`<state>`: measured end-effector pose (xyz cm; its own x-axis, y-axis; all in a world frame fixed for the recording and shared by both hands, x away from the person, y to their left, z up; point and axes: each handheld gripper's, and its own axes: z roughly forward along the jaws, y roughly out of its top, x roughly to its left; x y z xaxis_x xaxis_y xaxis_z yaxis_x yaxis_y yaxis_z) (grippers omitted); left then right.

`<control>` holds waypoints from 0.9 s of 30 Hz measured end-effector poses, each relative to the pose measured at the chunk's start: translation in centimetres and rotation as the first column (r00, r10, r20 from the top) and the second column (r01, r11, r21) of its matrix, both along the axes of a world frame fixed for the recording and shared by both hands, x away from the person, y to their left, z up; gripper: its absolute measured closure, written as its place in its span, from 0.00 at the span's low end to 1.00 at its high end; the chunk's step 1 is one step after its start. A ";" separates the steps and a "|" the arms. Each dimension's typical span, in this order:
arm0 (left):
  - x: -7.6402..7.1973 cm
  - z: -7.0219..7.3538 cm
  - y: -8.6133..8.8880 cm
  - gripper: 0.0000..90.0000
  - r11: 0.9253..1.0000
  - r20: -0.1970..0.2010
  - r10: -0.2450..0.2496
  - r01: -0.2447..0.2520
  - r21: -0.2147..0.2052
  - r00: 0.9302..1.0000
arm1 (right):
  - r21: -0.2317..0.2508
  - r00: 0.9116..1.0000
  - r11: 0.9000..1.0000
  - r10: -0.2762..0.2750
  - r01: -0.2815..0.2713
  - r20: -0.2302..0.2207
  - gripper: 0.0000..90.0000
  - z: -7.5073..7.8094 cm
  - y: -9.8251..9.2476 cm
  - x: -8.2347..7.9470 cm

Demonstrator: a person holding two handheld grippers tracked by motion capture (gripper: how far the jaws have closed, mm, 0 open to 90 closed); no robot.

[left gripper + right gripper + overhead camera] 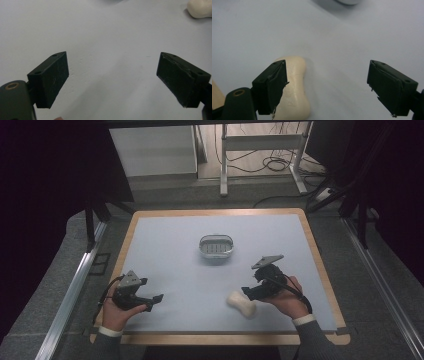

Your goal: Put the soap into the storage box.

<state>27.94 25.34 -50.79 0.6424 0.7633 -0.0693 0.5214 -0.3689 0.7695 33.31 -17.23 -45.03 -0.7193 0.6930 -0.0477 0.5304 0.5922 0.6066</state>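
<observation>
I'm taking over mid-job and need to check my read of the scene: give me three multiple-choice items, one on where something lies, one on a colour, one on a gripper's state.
1. Where does the soap bar lie?
A. inside the dish
B. on the mat by the right gripper
C. between the left gripper's jaws

2. What colour is the soap bar?
A. cream white
B. bright green
C. dark red

3. How do the right gripper's jaws stand?
A. clamped on the dish
B. shut, holding nothing
C. open

Answers:
1 B: in the high view the bar lies on the mat, apart from the dish.
2 A: it looks cream white.
3 C: its jaws stand wide apart, the bar beside one jaw.
</observation>
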 end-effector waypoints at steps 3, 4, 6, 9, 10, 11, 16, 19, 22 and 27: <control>0.0 0.0 0.0 0.12 1.000 0.000 0.000 0.000 -0.002 1.000 | -0.022 1.000 1.000 0.017 -0.018 -0.025 0.18 -0.4 0.5 -0.1; 0.0 0.0 0.0 0.12 1.000 0.000 0.000 0.000 -0.001 1.000 | -0.033 0.999 0.999 0.021 -0.022 -0.024 0.18 -0.5 0.7 -0.1; 0.0 0.0 0.0 0.12 1.000 -0.001 0.003 -0.003 0.003 1.000 | -0.046 0.999 0.999 0.025 -0.027 -0.041 0.19 -0.7 1.0 -0.3; 0.0 0.0 -0.1 0.12 1.000 -0.002 0.005 -0.005 0.005 1.000 | -0.069 0.997 0.997 0.041 -0.045 -0.067 0.20 -1.0 1.3 -0.4; -0.1 0.0 -0.1 0.12 1.000 -0.002 0.006 -0.006 0.006 1.000 | -0.081 0.996 0.995 0.046 -0.053 -0.079 0.20 -1.1 1.4 -0.4; -0.1 0.0 -0.2 0.12 1.000 -0.002 0.006 -0.006 0.006 1.000 | -0.092 0.995 0.994 0.049 -0.057 -0.083 0.21 -1.3 1.5 -0.5; -0.1 -0.1 -0.2 0.12 1.000 -0.002 0.009 -0.009 0.011 1.000 | -0.118 0.992 0.990 0.070 -0.082 -0.104 0.21 -1.7 2.4 -1.0; -0.1 0.0 -0.1 0.12 1.000 0.002 0.013 -0.013 0.011 1.000 | -0.124 0.991 0.989 0.063 -0.077 -0.116 0.22 -2.0 2.7 -1.1; -0.2 0.0 -0.1 0.12 1.000 0.004 0.014 -0.014 0.008 1.000 | -0.154 0.986 0.984 0.069 -0.092 -0.151 0.23 -2.6 3.3 -1.3; -0.2 0.0 -0.1 0.12 1.000 0.003 0.011 -0.011 0.007 1.000 | -0.170 0.981 0.979 0.084 -0.114 -0.174 0.23 -3.3 4.1 -1.4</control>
<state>27.79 25.25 -50.82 0.6342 0.7707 -0.0621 0.5230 -0.3685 0.7686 31.88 -13.16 -48.34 -0.7919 0.6093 -0.0392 0.5478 0.7374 0.3951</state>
